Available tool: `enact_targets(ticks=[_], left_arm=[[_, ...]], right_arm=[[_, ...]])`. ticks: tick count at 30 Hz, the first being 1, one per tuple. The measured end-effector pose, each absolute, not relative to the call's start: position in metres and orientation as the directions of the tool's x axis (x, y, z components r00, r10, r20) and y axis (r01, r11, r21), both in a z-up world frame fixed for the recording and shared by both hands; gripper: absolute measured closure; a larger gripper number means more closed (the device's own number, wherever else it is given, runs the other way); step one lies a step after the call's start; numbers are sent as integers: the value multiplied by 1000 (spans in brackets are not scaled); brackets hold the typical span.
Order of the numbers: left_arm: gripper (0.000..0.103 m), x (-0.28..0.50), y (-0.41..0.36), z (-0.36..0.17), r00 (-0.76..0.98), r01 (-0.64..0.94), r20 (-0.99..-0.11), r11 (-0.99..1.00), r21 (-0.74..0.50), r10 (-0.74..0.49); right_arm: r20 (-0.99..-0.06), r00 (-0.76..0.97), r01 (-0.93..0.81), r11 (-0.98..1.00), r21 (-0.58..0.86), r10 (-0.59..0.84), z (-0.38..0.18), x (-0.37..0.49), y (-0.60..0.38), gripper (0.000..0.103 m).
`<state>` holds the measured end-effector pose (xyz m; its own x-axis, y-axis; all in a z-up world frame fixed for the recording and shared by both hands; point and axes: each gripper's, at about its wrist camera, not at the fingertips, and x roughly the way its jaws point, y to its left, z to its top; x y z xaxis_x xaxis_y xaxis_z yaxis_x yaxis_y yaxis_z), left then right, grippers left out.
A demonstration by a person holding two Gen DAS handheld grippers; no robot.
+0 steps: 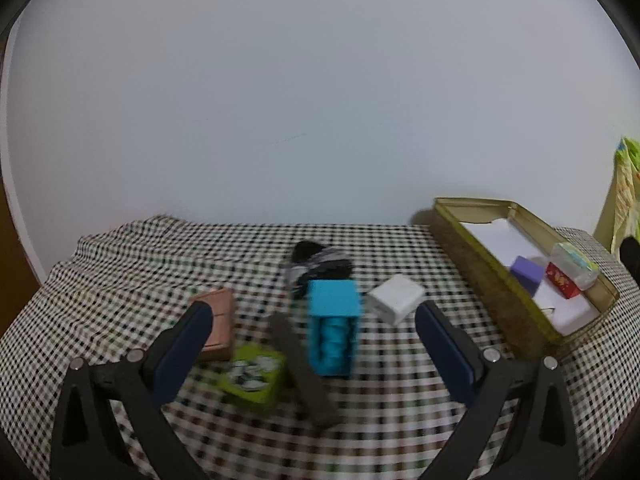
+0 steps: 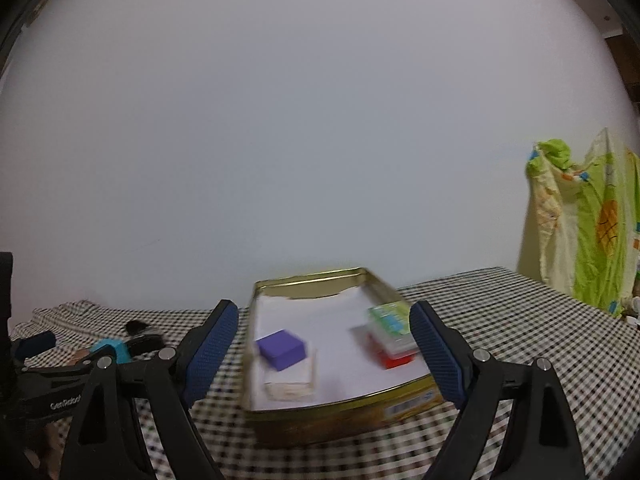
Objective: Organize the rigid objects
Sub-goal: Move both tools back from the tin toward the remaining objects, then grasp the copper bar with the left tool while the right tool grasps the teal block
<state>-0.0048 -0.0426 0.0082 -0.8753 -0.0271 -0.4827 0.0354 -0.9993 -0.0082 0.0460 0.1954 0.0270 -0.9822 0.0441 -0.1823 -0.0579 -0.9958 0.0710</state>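
While both grippers hovered with fingers spread and empty, the left gripper (image 1: pixel 314 324) faced one blue block (image 1: pixel 333 328) standing on the checked cloth (image 1: pixel 120 272), its long axis running toward the wall. Ahead of the right gripper (image 2: pixel 324 330), one gold tin (image 2: pixel 340 412) held three things: a purple box (image 2: pixel 281 349), a red box (image 2: pixel 394 359), a clear case (image 2: pixel 390 326).

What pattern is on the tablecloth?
Black-and-white checks on the tablecloth, clearest in the left wrist view.
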Motion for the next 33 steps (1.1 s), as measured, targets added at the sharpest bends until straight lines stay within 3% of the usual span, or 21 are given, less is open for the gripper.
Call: enact_targets(ticks=[11,22,23,27,33], left_arm=[[1,-21,-118,1,-828,198,-542,-979,-48,-141],[1,-36,-163,-8,-785,273,-590,-960,-58,-187],[1,-36,-165,-9,-783,277,-591,-959,-52,-194],[1,-39,-173,-10,-773,290,-604,-955,-64,-194],[1,-45,-178,-10,-777,306,-596,-949,-76,-203]], right_arm=[[-269,-959,70,-994,79,-88,18,32,145,14],[-442,-852,242,-959,145,-282,3,2,88,14],[-453,-839,262,-954,147,-300,2,3,83,15],[-493,-796,318,-936,150,-350,-4,-6,59,33],[-541,-755,319,-928,191,-371,-12,-35,34,33]])
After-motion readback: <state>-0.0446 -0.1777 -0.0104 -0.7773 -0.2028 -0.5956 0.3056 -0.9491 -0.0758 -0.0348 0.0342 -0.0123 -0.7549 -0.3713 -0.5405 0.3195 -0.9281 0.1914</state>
